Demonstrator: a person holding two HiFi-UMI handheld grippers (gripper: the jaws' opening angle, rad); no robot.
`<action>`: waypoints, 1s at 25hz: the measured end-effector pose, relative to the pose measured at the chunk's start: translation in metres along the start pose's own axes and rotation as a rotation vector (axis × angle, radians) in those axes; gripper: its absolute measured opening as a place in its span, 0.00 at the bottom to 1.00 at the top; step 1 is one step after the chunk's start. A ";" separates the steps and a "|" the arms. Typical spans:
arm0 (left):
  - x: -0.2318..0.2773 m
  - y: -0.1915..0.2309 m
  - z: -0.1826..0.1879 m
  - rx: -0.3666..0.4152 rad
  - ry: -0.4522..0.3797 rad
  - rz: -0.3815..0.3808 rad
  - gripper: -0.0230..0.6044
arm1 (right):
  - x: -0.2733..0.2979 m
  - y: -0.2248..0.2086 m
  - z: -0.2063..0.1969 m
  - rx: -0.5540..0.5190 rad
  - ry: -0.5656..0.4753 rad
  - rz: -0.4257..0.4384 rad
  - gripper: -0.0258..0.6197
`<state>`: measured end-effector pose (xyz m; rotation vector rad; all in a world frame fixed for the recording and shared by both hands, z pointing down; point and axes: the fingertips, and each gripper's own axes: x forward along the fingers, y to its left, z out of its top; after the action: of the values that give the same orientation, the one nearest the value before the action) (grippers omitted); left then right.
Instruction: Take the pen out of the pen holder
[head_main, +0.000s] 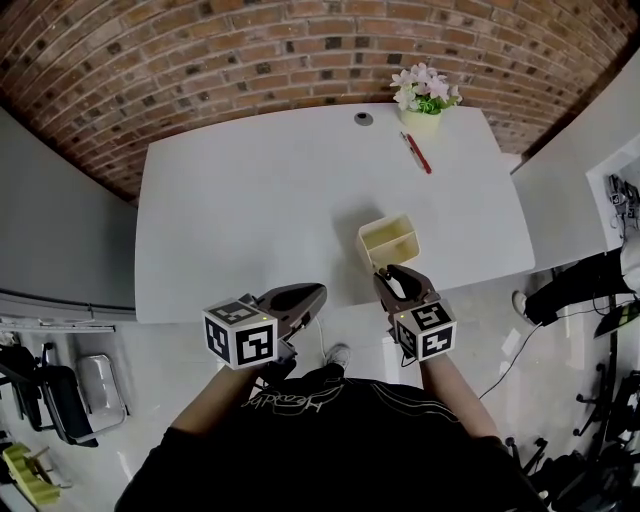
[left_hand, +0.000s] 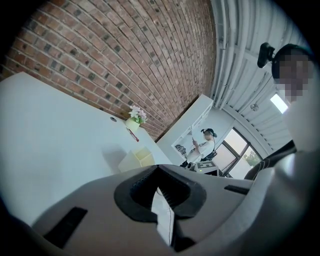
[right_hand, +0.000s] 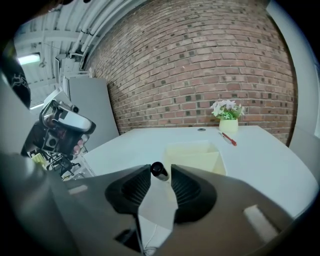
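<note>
Right gripper view: right fingers (right_hand: 134, 189) parted round maybe one pen (right_hand: 159, 171); left fingers (left_hand: 136, 191) closed.

Pen holder (head_main: 388, 242) near the table's (head_main: 250, 200) front edge; pen (head_main: 416, 152) lies behind it, beside the flowerpot (head_main: 421, 120), perhaps touching
</note>
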<state>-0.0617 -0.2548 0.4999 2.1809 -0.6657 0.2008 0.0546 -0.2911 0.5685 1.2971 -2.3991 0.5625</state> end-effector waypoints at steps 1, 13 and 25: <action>-0.001 0.000 0.000 0.000 -0.001 0.002 0.04 | 0.001 0.001 0.000 -0.005 -0.001 -0.001 0.24; -0.011 0.002 -0.003 -0.006 -0.017 0.038 0.04 | 0.003 -0.003 0.003 -0.078 -0.003 -0.049 0.18; -0.024 0.000 -0.007 -0.003 -0.029 0.061 0.04 | 0.003 -0.007 0.004 -0.111 -0.007 -0.088 0.16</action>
<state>-0.0814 -0.2404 0.4959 2.1658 -0.7495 0.2000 0.0586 -0.2987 0.5677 1.3513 -2.3299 0.3938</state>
